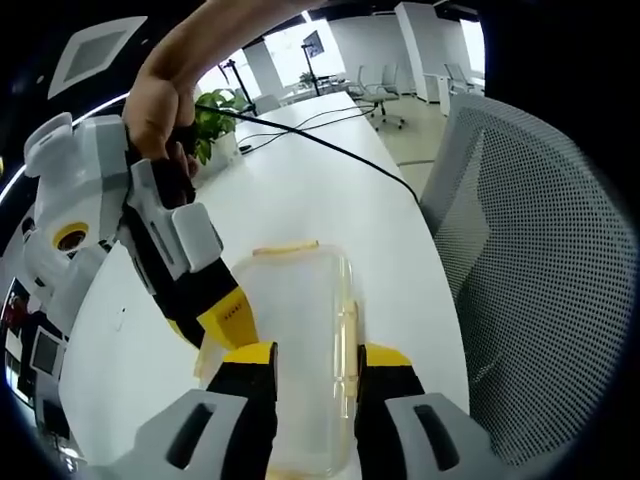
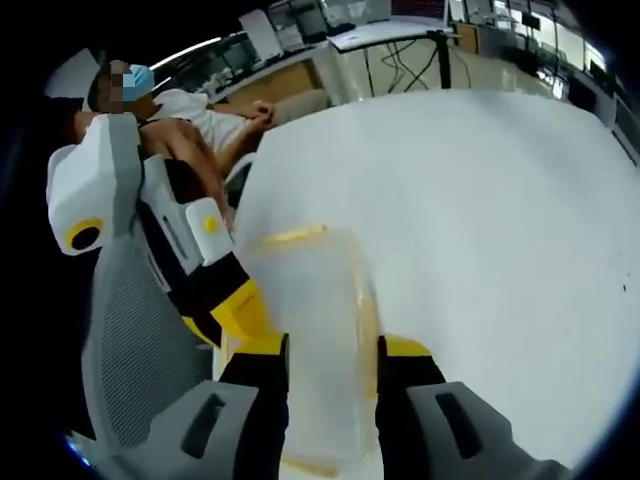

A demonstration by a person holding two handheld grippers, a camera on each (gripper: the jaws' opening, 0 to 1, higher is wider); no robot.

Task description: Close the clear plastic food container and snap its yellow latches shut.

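Both grippers, left (image 1: 312, 365) and right (image 2: 333, 360), straddle the container (image 1: 300, 340) with jaws part open, gripping nothing; 1 uneven push may skid it off the table (image 1: 300, 170).

The left tongs (image 1: 312, 365) hold their two yellow-tipped jaws slightly apart, pointing forward. The right tongs (image 2: 331, 360) stand likewise, jaws parted. In the left gripper view, a bare hand (image 1: 160, 105) grips the right tongs' handle from above.
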